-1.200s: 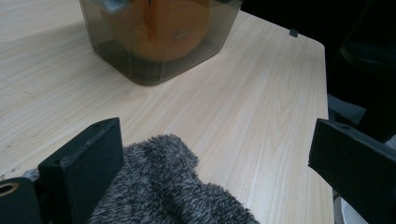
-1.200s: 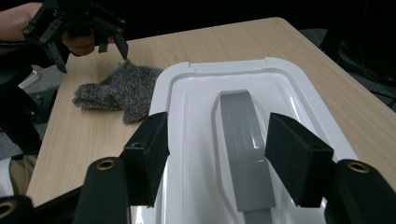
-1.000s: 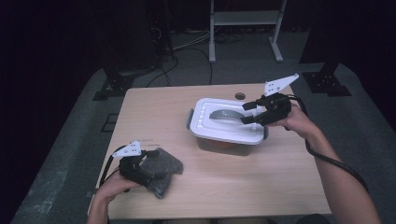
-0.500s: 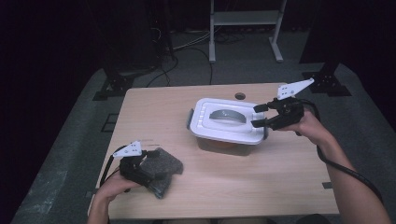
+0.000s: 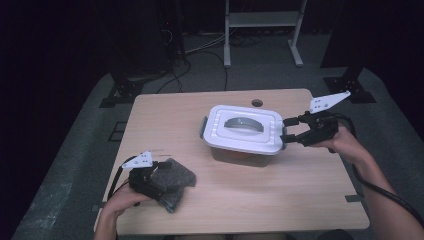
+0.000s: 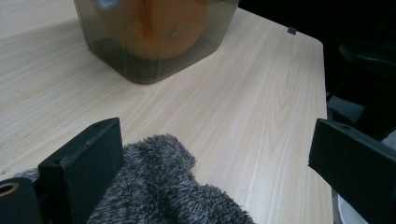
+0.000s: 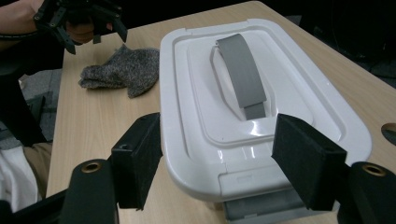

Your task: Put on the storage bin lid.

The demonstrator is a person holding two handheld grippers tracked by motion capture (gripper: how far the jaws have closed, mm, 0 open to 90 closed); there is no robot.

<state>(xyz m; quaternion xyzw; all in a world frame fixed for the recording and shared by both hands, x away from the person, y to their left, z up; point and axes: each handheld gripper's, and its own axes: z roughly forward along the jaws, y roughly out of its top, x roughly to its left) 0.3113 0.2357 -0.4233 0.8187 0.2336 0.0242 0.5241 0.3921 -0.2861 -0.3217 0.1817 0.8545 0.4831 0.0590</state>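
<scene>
High view — right tool (image 5: pixel 289 134) open, opening, at lid (image 5: pixel 243 128) | left tool (image 5: pixel 159 176) open over cloth (image 5: pixel 172 180)

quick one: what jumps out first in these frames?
The white lid with its grey handle, closed on a smoky container mid-table, something orange inside. The right gripper sits at the lid's right end, jaws open and just widened, straddling the latch end without pressing it. At the near left corner, the left gripper rests open over a fuzzy grey cloth.
</scene>
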